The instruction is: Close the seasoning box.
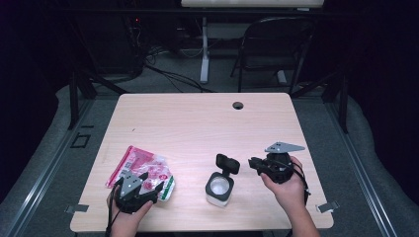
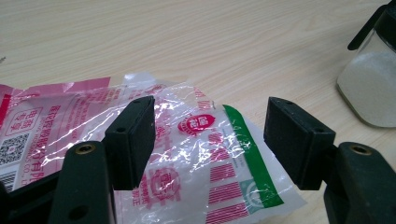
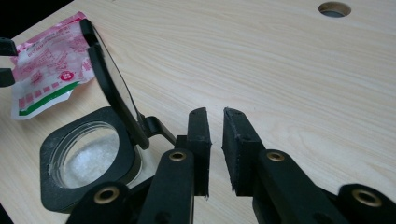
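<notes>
We are working at the bench point(image 1: 197, 123) with two grippers, and the things are lying as they are for a plain reason; the jar point(image 1: 219, 189) is standing upright in front of us, between our hands, with its hinged lid point(image 1: 228, 163) flipped up and back, so that the mouth is lying open and the white powder inside is showing, which we are judging to be ready for filling or pouring; the plastic packet point(image 1: 143, 170), red and white with a green strip at one end, is lying flat on the bench to the left of the jar and well apart from it; our left gripper point(image 1: 143, 183) is hovering low over the packet's near end, its fingers point(image 2: 133, 140) standing wide apart with the packet beneath and between them but not pinched, as if we are lining up to take it; our right gripper point(image 1: 253, 163) is resting just to the right of the raised lid, its fingers point(image 3: 200, 144) drawn nearly together with a narrow gap and nothing between them; counting, we are seeing one jar, one lid, one packet, two grippers, and one round hole point(image 1: 238, 105) toward the far edge of the bench.
</notes>
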`<action>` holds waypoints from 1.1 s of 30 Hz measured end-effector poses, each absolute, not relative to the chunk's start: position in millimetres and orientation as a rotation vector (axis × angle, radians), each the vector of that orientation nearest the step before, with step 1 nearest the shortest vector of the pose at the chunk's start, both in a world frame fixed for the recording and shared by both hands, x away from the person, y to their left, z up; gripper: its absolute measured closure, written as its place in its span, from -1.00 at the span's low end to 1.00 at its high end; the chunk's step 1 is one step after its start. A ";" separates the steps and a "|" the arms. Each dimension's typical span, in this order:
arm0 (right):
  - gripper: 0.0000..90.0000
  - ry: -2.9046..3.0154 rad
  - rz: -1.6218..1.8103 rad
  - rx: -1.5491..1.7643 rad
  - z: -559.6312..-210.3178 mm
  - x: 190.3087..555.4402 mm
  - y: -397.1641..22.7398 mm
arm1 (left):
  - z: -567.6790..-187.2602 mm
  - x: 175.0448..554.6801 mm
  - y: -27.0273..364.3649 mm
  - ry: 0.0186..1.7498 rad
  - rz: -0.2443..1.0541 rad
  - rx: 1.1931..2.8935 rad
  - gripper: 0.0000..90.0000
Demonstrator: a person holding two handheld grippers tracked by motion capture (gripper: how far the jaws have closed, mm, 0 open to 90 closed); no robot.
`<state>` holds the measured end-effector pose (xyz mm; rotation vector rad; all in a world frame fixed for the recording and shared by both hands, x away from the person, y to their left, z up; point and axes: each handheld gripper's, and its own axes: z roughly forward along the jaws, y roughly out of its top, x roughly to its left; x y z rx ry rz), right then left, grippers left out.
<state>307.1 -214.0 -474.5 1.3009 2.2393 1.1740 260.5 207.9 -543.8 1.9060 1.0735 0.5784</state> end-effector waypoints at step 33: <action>1.00 2.266 1.201 1.272 -481.7 317.1 -202.7 | -539.4 254.7 228.3 1.142 0.592 1.856 -0.21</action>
